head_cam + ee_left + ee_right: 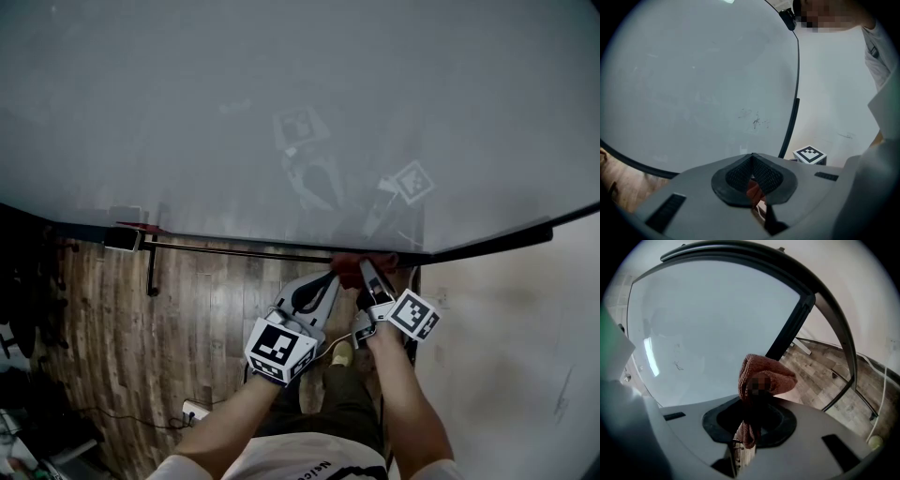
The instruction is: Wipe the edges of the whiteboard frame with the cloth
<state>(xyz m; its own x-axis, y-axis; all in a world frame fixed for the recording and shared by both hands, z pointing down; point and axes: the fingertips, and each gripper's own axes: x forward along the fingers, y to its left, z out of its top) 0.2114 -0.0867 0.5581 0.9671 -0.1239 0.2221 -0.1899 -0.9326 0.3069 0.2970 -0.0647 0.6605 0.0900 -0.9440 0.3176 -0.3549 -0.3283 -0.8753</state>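
**R gripper w/ cloth at frame edge**

R gripper (751, 417): jaws pinching red-brown cloth (765, 375). L gripper (752, 164): jaws pressed together, just beside R. Cloth sits at lower whiteboard frame (497, 238). Whiteboard (281, 112) surface beyond.

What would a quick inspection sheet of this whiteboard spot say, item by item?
Surface: whiteboard, pale grey, with faint pen marks.
Job's things: reddish cloth at the lower edge of the dark frame.
Clutter: small red item on the ledge, too small to name.
Grippers: right gripper shut on the cloth; left gripper with its jaws together at the tips, close beside it.
Cables: white socket block on the floor; white cable.
Surroundings: wood-pattern floor, white wall.
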